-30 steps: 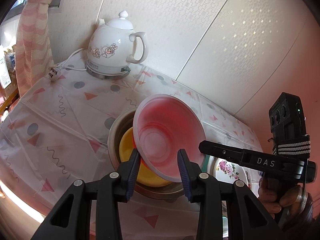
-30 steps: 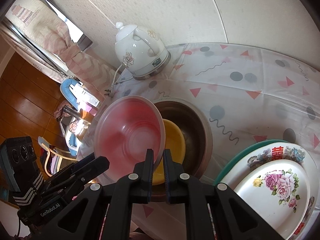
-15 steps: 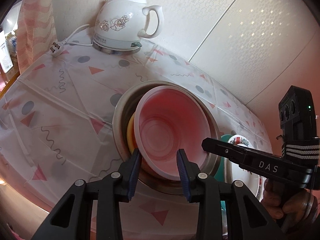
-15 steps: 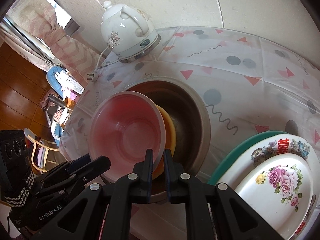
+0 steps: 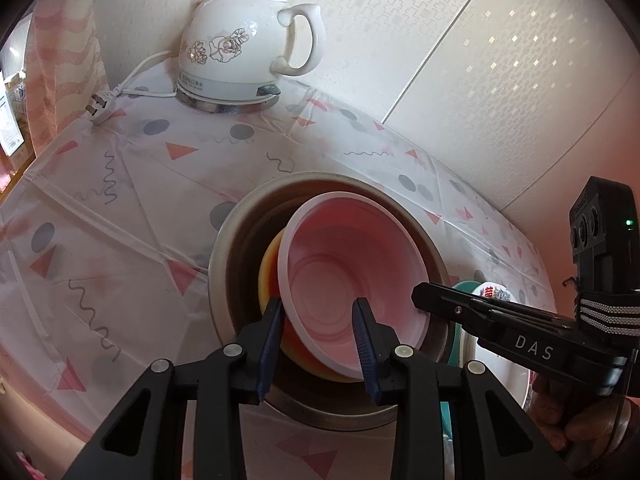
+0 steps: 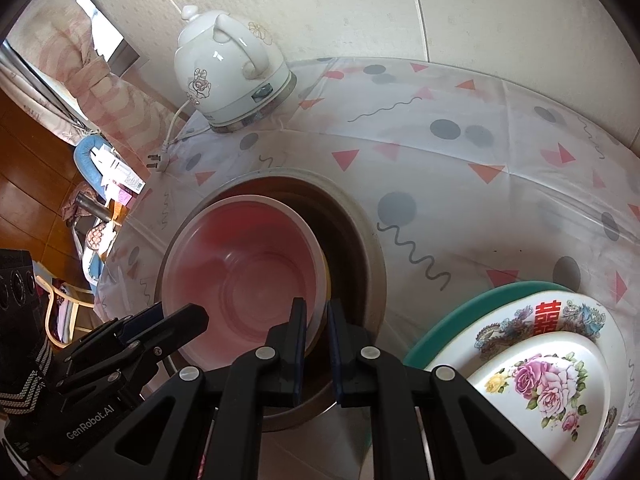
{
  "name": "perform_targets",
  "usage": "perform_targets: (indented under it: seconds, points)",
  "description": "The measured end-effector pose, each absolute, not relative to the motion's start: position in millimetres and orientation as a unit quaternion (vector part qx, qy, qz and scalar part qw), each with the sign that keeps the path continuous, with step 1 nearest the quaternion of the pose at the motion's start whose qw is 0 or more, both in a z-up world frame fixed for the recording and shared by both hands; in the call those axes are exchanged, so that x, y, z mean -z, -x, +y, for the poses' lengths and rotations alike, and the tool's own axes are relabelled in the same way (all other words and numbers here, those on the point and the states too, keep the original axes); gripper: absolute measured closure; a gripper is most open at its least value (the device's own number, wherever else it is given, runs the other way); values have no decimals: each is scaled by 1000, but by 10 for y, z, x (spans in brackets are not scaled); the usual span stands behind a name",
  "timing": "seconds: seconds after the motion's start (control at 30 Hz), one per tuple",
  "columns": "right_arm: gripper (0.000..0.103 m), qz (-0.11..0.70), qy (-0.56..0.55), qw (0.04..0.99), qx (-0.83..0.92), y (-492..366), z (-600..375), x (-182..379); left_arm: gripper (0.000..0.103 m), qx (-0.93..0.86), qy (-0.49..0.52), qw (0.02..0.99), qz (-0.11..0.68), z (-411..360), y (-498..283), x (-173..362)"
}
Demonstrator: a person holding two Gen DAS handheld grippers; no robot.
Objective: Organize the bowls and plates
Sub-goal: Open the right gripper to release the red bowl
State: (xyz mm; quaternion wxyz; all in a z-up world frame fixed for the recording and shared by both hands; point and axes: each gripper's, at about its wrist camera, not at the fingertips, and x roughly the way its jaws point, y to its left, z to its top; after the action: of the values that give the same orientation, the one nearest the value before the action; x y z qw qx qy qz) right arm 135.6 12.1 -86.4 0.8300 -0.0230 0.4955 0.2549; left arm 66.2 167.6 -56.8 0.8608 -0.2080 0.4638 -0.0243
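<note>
A pink plastic bowl (image 5: 352, 280) (image 6: 244, 276) rests tilted inside a large steel bowl (image 5: 236, 236) (image 6: 360, 248), on top of a yellow bowl (image 5: 269, 276). My right gripper (image 6: 316, 312) is nearly shut, its jaws on either side of the pink bowl's near rim. My left gripper (image 5: 318, 312) is open, its blue-padded jaws straddling the pink bowl's near-left rim without gripping. The left gripper also shows in the right wrist view (image 6: 160, 328), and the right gripper in the left wrist view (image 5: 440, 300).
A white floral electric kettle (image 5: 244, 44) (image 6: 228, 76) with cord and plug stands at the back by the wall. A stack of floral plates on a green plate (image 6: 552, 360) (image 5: 492, 292) lies right of the steel bowl. The patterned tablecloth (image 5: 120, 200) drops off at the left.
The pink bowl has been lowered from a steep tilt above the steel bowl down into it, onto the yellow bowl. Both grippers moved forward and down with it.
</note>
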Motion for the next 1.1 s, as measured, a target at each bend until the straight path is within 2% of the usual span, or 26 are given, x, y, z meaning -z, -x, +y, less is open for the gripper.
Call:
perform_targets:
  seconds: [0.77, 0.87, 1.1]
  points:
    - [91, 483, 43, 839, -247, -1278, 152, 893, 68, -8, 164, 877, 452, 1584, -522, 471]
    - [86, 482, 37, 839, -250, -1266, 133, 886, 68, -10, 159, 879, 449, 1571, -494, 443]
    - [84, 480, 27, 838, -258, -1215, 97, 869, 67, -14, 155, 882, 445, 1569, -437, 409]
